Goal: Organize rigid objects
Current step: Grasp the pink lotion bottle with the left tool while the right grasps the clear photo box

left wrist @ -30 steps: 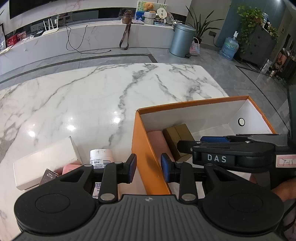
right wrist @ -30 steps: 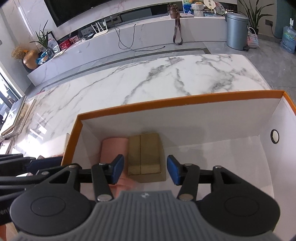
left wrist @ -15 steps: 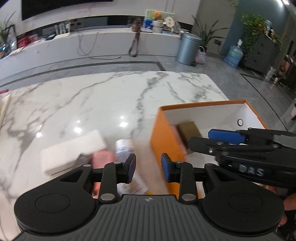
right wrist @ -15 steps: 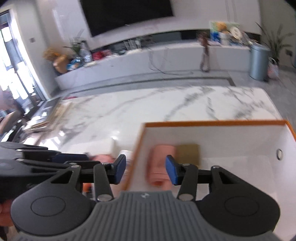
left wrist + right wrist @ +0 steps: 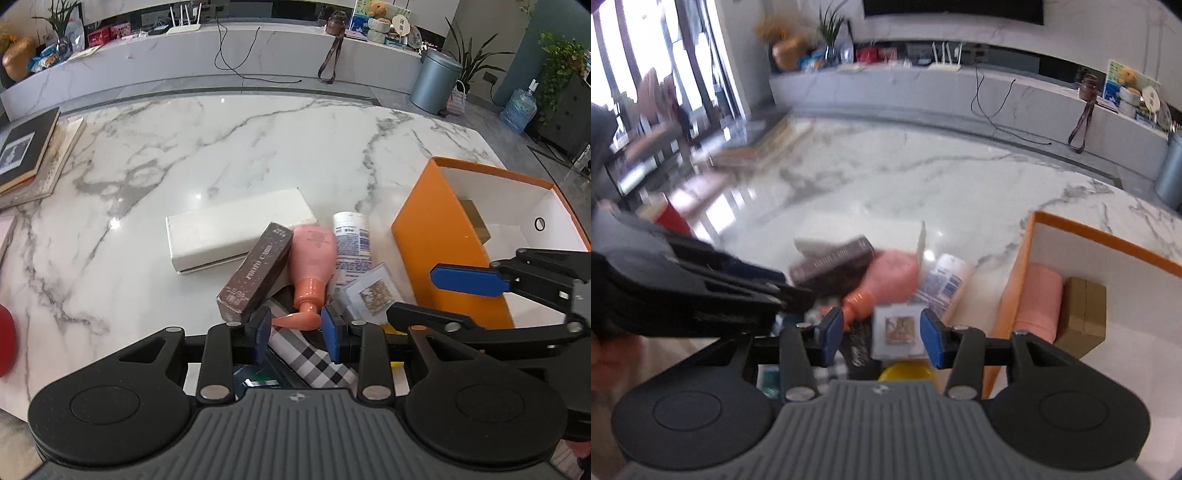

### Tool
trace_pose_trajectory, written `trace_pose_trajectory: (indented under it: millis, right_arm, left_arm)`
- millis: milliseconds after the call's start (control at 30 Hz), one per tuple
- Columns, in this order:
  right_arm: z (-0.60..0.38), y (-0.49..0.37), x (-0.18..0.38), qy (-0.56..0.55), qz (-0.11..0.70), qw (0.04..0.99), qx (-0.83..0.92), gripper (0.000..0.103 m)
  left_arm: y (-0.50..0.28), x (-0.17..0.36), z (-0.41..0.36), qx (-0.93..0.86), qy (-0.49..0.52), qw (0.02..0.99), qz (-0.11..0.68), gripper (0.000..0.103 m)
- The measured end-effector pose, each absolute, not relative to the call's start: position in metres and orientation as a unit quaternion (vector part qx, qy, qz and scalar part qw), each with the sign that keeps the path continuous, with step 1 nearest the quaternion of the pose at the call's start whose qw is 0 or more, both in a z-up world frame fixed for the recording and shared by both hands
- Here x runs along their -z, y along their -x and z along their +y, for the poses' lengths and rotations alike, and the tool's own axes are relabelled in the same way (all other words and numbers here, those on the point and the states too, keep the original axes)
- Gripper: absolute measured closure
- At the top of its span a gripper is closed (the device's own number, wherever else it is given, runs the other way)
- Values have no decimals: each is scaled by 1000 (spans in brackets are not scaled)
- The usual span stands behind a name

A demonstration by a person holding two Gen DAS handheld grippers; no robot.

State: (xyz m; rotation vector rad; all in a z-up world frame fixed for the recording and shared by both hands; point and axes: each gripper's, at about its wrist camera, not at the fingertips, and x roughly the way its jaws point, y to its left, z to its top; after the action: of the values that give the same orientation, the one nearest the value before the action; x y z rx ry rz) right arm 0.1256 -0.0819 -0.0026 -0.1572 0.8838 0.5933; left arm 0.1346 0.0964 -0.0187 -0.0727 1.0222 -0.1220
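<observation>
A pile lies on the marble table left of the orange box [image 5: 443, 240]: a white long box [image 5: 236, 229], a brown card box [image 5: 258, 273], a pink pump bottle [image 5: 312, 254], a white printed tube [image 5: 351, 240], a small clear case [image 5: 373, 291] and a checked item [image 5: 314, 358]. My left gripper [image 5: 295, 332] hovers open over the bottle's pump and holds nothing. My right gripper [image 5: 882, 336] is open above the clear case [image 5: 895, 328] and shows beside the box in the left wrist view [image 5: 443, 299]. Inside the orange box [image 5: 1108, 240] lie a pink item [image 5: 1039, 299] and a tan box [image 5: 1086, 314].
Stacked books [image 5: 26, 151] lie at the table's far left, and a red object [image 5: 5, 332] sits at the near left edge. A yellow thing [image 5: 905, 369] and a teal item [image 5: 255, 380] lie under the grippers. A hand [image 5: 605, 354] holds the left gripper [image 5: 783, 291].
Both grippers have swung left, from over the orange box to above the pile. The right wrist view has rolled and is blurred. Neither has taken hold of anything.
</observation>
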Motion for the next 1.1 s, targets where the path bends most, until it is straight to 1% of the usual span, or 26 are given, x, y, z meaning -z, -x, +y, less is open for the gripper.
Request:
trace_pose_trajectory:
  millis: [333,467,800,933,1100]
  right_arm:
    - [-50,-143,35,180,454,831,-265,56]
    - [-41,-152,45,191,470,823,-256,54]
    - [-37,-158,55,192,497,806,-257,55]
    - [-42,-156,48,187,497,805,-266,55]
    - [-44,-157,44,187,496,799,-283,55]
  left_arm:
    - [-144,28,108,63,37,877,475,66]
    - [-148,31,109,73,34,877,474,66]
    - [-155,41,108,90,36,869,485,66]
    - [-162,45,104,98,29,867,488,56]
    - [-177,55,97,108,25,857,503,54]
